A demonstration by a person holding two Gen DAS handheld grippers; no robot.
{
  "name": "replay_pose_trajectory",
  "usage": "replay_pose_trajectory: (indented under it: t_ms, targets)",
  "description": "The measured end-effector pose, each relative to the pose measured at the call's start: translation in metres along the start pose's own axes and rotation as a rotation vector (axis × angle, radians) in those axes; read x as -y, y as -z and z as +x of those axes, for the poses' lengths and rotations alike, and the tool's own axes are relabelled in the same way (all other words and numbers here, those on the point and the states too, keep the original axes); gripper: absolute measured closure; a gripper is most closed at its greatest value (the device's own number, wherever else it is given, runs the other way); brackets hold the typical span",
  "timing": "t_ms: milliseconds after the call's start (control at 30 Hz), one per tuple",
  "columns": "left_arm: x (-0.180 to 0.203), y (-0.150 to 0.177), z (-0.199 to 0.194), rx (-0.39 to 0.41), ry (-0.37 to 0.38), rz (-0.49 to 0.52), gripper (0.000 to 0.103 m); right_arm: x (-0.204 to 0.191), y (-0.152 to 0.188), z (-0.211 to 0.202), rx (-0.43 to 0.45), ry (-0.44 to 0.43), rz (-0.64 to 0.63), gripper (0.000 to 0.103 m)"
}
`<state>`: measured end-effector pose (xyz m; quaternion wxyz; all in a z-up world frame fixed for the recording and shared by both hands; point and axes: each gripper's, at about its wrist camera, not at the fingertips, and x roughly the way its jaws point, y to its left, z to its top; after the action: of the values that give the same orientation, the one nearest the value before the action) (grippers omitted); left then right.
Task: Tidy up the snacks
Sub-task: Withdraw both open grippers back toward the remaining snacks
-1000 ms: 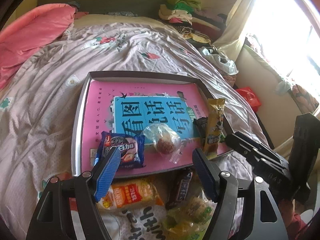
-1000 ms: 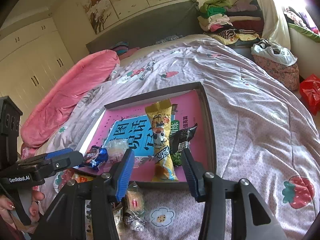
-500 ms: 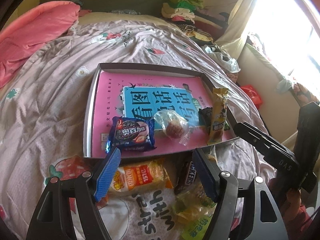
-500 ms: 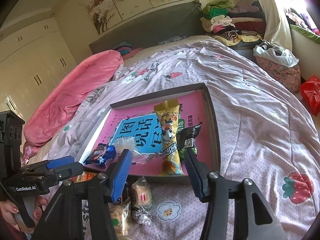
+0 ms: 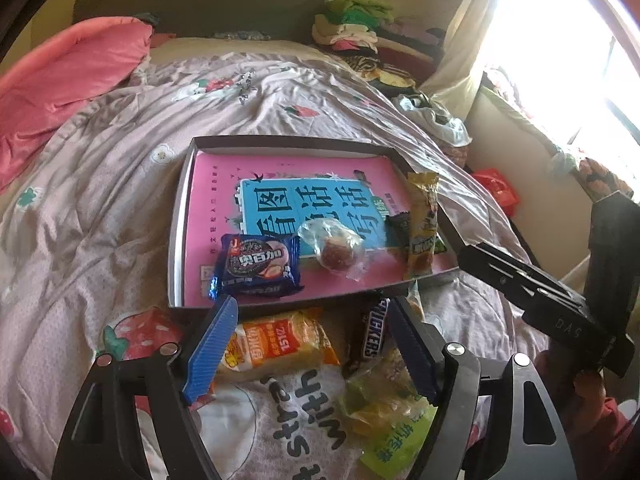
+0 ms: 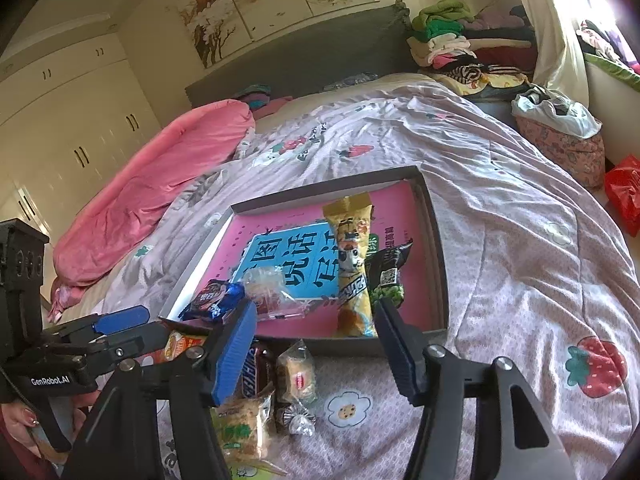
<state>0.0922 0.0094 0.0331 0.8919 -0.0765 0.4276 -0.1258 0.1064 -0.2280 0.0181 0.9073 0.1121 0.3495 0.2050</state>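
A grey tray (image 5: 180, 216) with a pink printed liner lies on the bed. It holds a blue cookie packet (image 5: 256, 266), a clear-wrapped round snack (image 5: 334, 246), a long yellow packet (image 5: 424, 220) and a dark packet (image 5: 398, 226). In front of its near rim lie an orange packet (image 5: 276, 344), a Snickers bar (image 5: 374, 330) and green packets (image 5: 384, 404). My left gripper (image 5: 312, 308) hangs open above these loose snacks, pressing nothing. My right gripper (image 6: 316, 312) is just before the near rim (image 6: 436, 240), by the yellow packet (image 6: 352, 264); its jaws are opening with nothing between them.
The bed has a rumpled strawberry-print quilt (image 6: 520, 264) and a pink blanket (image 6: 160, 184) at the far left. Folded clothes (image 6: 448, 36) are piled by the headboard. A white plastic bag (image 6: 556, 112) and a red bag (image 6: 624, 192) sit off the right side.
My left gripper has drawn back from the tray toward the loose snacks in front of it. The right gripper's jaws have spread wider and stand clear of the yellow packet.
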Motion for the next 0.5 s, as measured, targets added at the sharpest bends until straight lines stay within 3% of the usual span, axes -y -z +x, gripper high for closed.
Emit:
replay_pose_trajectory:
  t_ms: [500]
  targets:
    - [0.002, 0.032, 0.005, -0.091, 0.027, 0.032, 0.024, -0.01, 0.009, -0.006, -0.021, -0.024, -0.012, 0.04]
